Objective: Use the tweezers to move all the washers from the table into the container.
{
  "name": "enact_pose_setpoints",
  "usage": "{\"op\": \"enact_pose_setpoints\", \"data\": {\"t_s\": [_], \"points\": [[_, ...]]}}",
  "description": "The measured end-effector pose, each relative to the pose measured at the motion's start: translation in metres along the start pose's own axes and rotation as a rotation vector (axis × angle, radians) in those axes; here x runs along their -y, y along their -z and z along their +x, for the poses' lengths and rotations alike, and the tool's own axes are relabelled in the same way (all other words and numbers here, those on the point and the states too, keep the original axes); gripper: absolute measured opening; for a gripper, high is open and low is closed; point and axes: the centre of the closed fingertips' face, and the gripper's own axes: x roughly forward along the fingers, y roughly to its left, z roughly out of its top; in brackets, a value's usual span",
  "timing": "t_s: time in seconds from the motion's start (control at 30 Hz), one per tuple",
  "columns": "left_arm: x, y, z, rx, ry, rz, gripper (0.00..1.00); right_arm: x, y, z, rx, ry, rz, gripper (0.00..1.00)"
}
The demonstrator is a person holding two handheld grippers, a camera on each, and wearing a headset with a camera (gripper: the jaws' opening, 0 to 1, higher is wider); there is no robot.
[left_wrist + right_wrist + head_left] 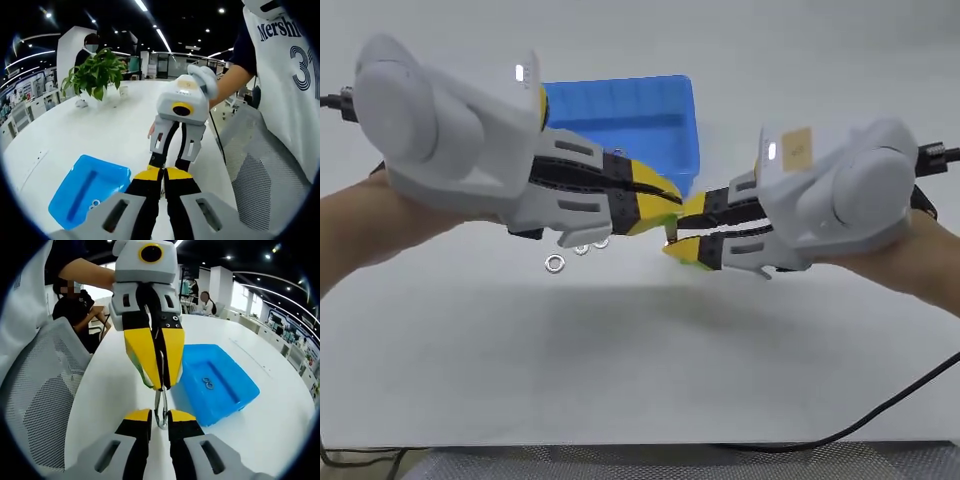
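Thin metal tweezers [161, 407] stick out of my left gripper [161, 385], whose yellow jaws are shut on them. Their free end lies in the narrow gap of my right gripper [160, 421], which stands slightly open around it. In the head view the left gripper [672, 198] and right gripper [672, 238] meet tip to tip above the table, in front of the blue container [665, 150]. Three washers [555, 263] lie on the table below the left gripper. Two washers [207, 383] lie inside the container [235, 395]. In the left gripper view my own jaws [162, 172] face the right gripper [182, 107].
The white table [620, 370] is bare in front of the grippers. A black cable [880, 410] runs along its near right edge. A potted plant [95, 75] stands far off on the table, and a mesh chair [40, 390] is beside it.
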Motion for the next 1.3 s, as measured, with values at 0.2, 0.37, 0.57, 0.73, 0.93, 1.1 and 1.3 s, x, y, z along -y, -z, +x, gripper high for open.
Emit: {"op": "enact_pose_setpoints", "data": {"t_s": [0.2,0.37,0.57,0.73,0.93,1.1,1.3], "points": [[-0.002,-0.001,0.002,0.005,0.003,-0.033,0.06,0.002,-0.001,0.002,-0.001,0.003,-0.006,0.12],[-0.002,0.001,0.003,0.002,0.014,-0.036,0.06,0.001,0.0,0.002,-0.024,0.016,-0.032,0.11],[-0.001,0.003,0.003,0.005,0.016,-0.079,0.06,0.0,0.0,0.001,-0.031,0.024,-0.022,0.1],[0.0,0.005,-0.001,-0.009,0.012,-0.074,0.06,-0.002,-0.001,0.002,-0.041,0.021,-0.02,0.1],[0.004,-0.002,-0.008,0.0,0.004,-0.074,0.06,-0.004,-0.008,-0.004,-0.024,0.029,-0.015,0.1],[0.009,-0.009,-0.016,-0.006,0.0,-0.053,0.06,-0.008,-0.017,-0.007,-0.018,0.031,-0.035,0.1],[0.011,-0.018,-0.031,-0.016,-0.022,-0.018,0.06,-0.008,-0.034,-0.012,-0.02,0.041,-0.061,0.1]]}}
